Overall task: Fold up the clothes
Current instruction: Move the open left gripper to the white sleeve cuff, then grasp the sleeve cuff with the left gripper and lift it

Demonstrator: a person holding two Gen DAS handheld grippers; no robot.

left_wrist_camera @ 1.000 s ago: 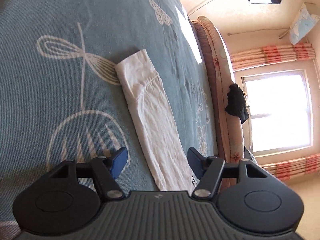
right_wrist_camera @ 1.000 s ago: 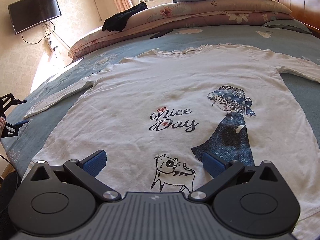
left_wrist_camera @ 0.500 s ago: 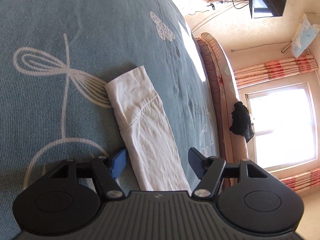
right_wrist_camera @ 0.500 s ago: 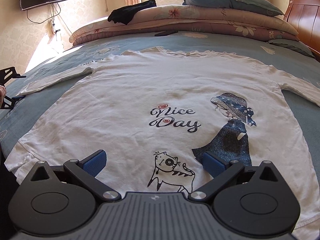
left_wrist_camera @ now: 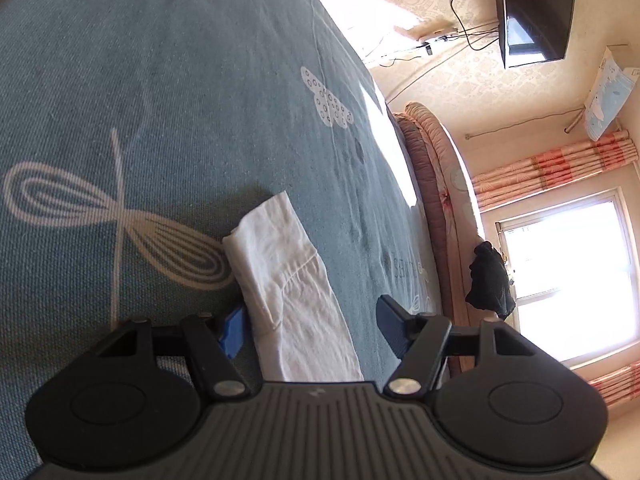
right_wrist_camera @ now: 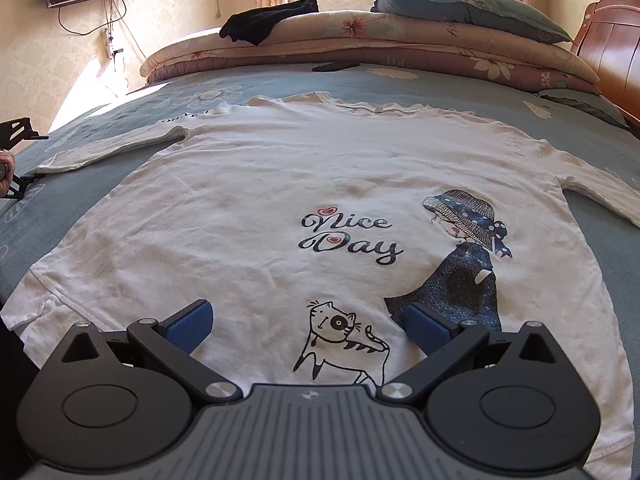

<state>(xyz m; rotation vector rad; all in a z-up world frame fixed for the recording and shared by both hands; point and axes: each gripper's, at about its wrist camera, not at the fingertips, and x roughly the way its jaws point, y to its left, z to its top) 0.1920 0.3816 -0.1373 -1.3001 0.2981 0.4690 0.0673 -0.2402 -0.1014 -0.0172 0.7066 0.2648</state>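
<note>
White long-sleeved shirt [right_wrist_camera: 304,184] lies spread flat, print side up, on the teal bedspread [left_wrist_camera: 160,80], both sleeves stretched out sideways. Since a second ago your left gripper [left_wrist_camera: 312,326] has slid along the left sleeve [left_wrist_camera: 292,280] toward its cuff: the cuff end sat high in the left wrist view then and now lies much nearer the blue pads. The sleeve itself looks unmoved on the cover. Your right gripper's view has rolled level; the bed and the folded quilts [right_wrist_camera: 360,40] behind the shirt were tilted before and now sit nearly straight.

Left gripper: pointing slightly downward along the sleeve, jaws apart and straddling it. The left pad is partly hidden behind the sleeve's edge; the right pad stands clear of the cloth. No pinch on the fabric visible.

Right gripper [right_wrist_camera: 308,324]: angled down over the shirt's lower hem, jaws wide apart, the cat print [right_wrist_camera: 340,344] showing between them. Whether the pads touch the cloth cannot be told.

In the right wrist view, part of your left hand [right_wrist_camera: 5,172] and its tool show at the far left edge, beside the left cuff.
</note>
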